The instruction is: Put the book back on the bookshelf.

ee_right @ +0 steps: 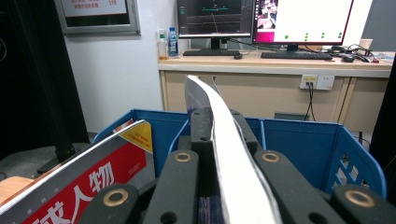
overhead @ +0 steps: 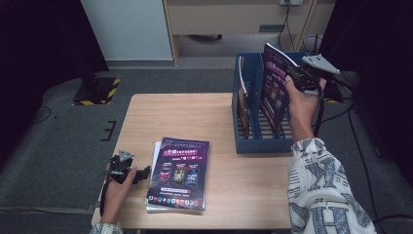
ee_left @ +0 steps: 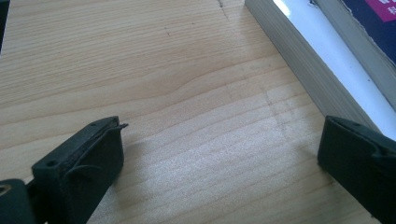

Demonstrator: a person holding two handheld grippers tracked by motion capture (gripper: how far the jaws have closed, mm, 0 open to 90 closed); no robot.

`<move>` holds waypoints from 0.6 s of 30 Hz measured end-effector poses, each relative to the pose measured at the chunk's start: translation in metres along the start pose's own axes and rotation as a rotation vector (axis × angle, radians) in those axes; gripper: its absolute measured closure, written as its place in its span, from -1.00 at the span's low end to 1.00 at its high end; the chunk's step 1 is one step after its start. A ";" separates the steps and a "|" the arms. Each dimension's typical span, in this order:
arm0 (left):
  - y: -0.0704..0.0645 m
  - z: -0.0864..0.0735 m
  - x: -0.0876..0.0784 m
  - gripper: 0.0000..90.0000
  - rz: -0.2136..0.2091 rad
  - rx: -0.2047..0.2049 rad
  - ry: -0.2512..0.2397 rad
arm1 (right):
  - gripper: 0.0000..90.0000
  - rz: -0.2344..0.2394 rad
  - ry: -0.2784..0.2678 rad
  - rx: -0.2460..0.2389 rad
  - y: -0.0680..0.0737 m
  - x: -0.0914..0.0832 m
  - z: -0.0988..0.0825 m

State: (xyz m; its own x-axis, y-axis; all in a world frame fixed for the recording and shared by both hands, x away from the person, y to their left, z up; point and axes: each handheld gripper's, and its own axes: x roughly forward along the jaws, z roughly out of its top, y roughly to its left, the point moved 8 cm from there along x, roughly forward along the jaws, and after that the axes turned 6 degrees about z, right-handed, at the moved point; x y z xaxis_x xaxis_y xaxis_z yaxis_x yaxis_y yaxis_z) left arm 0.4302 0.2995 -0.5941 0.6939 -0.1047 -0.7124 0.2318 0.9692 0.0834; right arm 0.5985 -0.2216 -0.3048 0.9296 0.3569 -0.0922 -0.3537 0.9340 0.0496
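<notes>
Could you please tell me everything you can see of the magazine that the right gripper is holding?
The magazine is thin and glossy, with a dark purple cover bearing pink and small coloured pictures, and white page edges. It stands nearly upright, tilted slightly, over the middle slot of the blue file rack. The right gripper is shut on its upper edge; in the right gripper view its pages bow between the black jaws.

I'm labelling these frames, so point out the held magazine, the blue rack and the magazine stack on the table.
held magazine (overhead: 273, 87), high view, on its purple cover.
blue rack (overhead: 260, 145), high view, on its near front wall.
magazine stack (overhead: 180, 170), high view, on the top cover's middle.
</notes>
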 end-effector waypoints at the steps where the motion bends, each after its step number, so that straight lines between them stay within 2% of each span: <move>1: 0.000 0.000 0.000 -1.00 0.000 0.000 0.000 | 0.87 -0.003 -0.006 0.004 0.001 0.000 -0.001; 10: -0.001 0.000 0.000 -1.00 -0.002 0.000 0.001 | 0.87 -0.003 -0.027 0.021 0.007 0.000 -0.001; 18: -0.001 0.000 0.000 -1.00 -0.005 0.003 0.001 | 0.87 -0.017 -0.023 0.003 0.011 0.002 -0.006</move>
State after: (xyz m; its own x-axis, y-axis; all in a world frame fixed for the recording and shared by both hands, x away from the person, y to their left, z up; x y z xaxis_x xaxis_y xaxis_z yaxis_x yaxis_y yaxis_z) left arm 0.4306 0.2986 -0.5942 0.6921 -0.1090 -0.7135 0.2369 0.9681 0.0818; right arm 0.5964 -0.2108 -0.3103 0.9376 0.3407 -0.0700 -0.3377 0.9399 0.0510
